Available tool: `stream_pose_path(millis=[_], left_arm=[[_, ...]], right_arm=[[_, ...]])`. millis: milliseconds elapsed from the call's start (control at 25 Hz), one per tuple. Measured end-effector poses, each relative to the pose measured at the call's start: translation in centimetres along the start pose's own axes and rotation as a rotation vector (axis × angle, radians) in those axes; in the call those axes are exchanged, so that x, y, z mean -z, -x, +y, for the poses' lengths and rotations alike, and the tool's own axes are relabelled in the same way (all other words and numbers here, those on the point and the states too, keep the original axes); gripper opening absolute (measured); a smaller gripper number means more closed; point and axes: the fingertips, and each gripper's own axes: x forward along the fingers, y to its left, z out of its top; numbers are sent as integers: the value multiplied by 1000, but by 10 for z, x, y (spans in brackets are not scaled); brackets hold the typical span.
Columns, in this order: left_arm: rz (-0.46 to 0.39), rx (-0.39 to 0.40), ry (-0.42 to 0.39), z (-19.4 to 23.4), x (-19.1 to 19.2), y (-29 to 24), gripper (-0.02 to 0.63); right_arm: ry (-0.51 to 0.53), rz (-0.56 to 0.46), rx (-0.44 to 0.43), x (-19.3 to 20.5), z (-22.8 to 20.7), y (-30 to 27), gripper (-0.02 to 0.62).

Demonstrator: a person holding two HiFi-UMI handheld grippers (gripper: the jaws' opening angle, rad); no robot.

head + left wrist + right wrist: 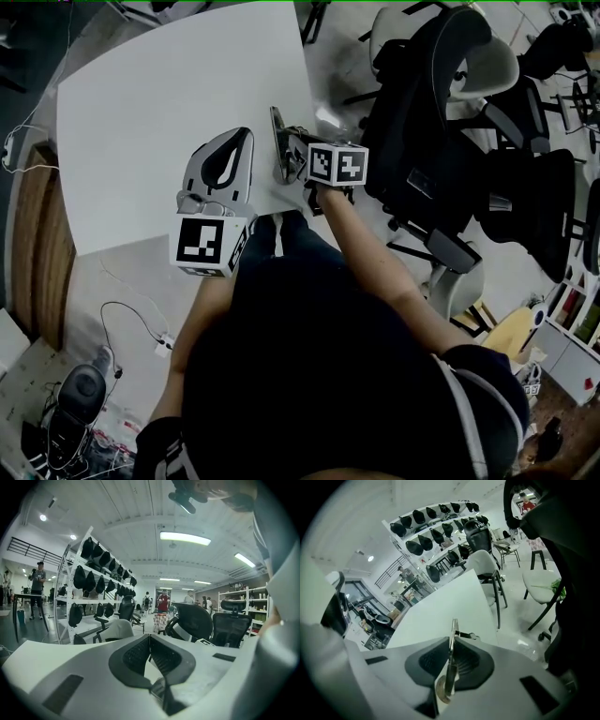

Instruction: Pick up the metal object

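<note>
The metal object is a thin flat piece seen edge-on, with a round end near the camera and a narrow tip reaching past the jaws. My right gripper is shut on it, pads pressing both faces, over the white table. In the head view the metal object stands on edge at the table's near right corner, in the right gripper. My left gripper rests beside it to the left, over the table. In its own view the left gripper is shut with nothing between the pads.
Black office chairs crowd the floor right of the table. Cables and a power strip lie on the floor at the lower left. A rack of dark bags and more chairs stand across the room, with people farther back.
</note>
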Motion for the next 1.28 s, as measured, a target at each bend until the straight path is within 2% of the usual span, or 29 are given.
stream_pose_path(millis=[280, 440, 640, 1000, 1280], left_arm=[[-10, -10, 0, 1, -3, 4, 25], [-23, -15, 0, 3, -6, 6, 25], [-51, -22, -8, 4, -16, 6, 24], [-132, -49, -26, 12, -50, 10, 25], [-201, -94, -53, 22, -90, 22, 25]], right_arm=[[82, -34, -6, -12, 12, 9, 35], [137, -106, -10, -31, 26, 27, 34], [221, -251, -39, -73, 58, 63, 34], [441, -567, -61, -153, 133, 145, 34], [578, -789, -39, -182, 175, 201, 35]])
